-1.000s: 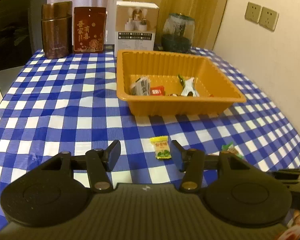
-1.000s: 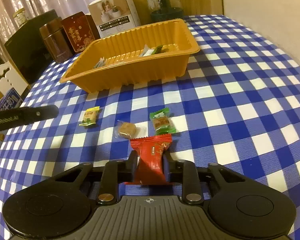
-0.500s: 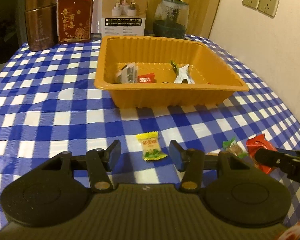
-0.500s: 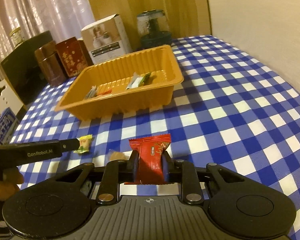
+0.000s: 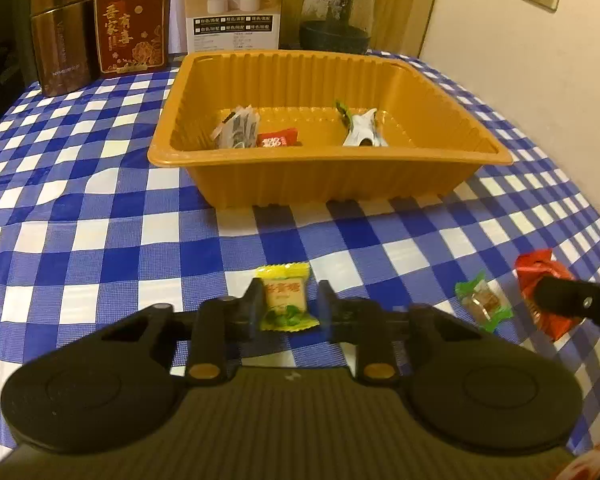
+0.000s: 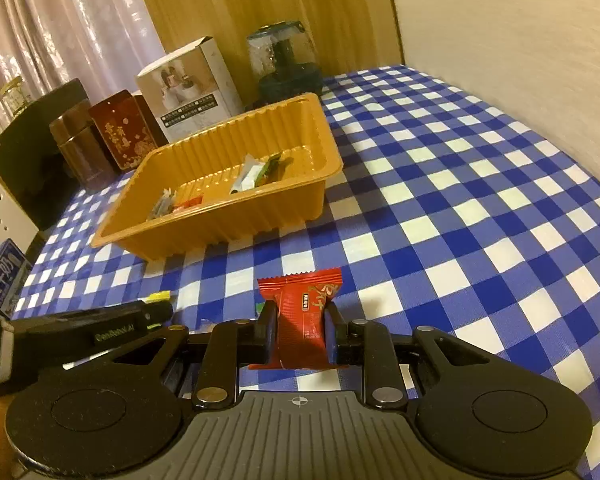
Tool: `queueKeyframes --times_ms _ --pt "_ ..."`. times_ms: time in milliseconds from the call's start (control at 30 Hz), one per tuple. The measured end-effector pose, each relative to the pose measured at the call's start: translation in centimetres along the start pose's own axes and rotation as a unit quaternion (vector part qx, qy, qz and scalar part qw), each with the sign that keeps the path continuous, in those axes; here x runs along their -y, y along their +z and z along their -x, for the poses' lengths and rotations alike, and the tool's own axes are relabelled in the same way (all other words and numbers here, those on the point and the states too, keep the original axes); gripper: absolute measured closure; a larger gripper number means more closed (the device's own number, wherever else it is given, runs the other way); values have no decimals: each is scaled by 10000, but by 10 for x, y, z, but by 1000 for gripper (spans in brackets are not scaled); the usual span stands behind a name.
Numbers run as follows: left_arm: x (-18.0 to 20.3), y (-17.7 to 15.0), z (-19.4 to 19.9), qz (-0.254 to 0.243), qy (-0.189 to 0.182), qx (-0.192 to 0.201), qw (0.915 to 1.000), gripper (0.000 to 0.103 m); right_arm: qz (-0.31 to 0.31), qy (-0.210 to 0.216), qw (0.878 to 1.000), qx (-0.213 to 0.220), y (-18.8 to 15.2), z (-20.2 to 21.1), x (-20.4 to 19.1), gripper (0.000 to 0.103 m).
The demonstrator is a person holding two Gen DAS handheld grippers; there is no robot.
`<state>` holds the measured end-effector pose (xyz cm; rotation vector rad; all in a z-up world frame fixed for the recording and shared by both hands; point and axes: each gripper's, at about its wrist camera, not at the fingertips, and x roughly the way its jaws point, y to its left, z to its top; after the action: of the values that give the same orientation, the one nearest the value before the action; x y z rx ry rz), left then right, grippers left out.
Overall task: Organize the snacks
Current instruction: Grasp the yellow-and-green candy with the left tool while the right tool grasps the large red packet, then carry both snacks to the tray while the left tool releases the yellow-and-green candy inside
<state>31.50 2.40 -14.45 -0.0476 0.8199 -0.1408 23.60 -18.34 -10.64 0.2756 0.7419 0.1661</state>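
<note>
While the left gripper tilts down pinching a yellow candy, the right gripper grips a red snack packet above the checkered tablecloth.

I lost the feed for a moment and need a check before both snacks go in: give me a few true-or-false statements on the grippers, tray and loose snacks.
1. The right gripper is shut on the red snack packet. True.
2. The left gripper is around a green packet. False: it holds the yellow candy.
3. The orange tray is empty. False: several wrapped snacks lie inside.
4. The green-wrapped snack lies on the checked tablecloth. True.
</note>
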Motion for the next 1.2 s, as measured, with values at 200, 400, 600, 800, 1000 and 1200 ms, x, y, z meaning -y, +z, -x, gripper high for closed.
queueKeyframes --times_ms 200,400,600,800,1000,1200 --pt "-1 -1 7 86 -9 -44 10000 84 -11 26 10000 65 3 2 -2 79" --pt "8 2 26 -1 -115 74 9999 84 -11 27 9999 168 7 5 -3 79" --pt "16 6 43 -28 -166 203 9997 84 134 -2 9994 334 12 10 -7 79" --pt "18 12 53 -53 -178 332 9993 84 234 -37 9985 501 20 13 -10 79" --pt "16 16 59 -89 -172 438 9988 84 495 -42 9964 691 27 14 -20 79" --pt "12 25 63 -61 -167 537 9984 84 708 18 9938 853 33 13 -30 79"
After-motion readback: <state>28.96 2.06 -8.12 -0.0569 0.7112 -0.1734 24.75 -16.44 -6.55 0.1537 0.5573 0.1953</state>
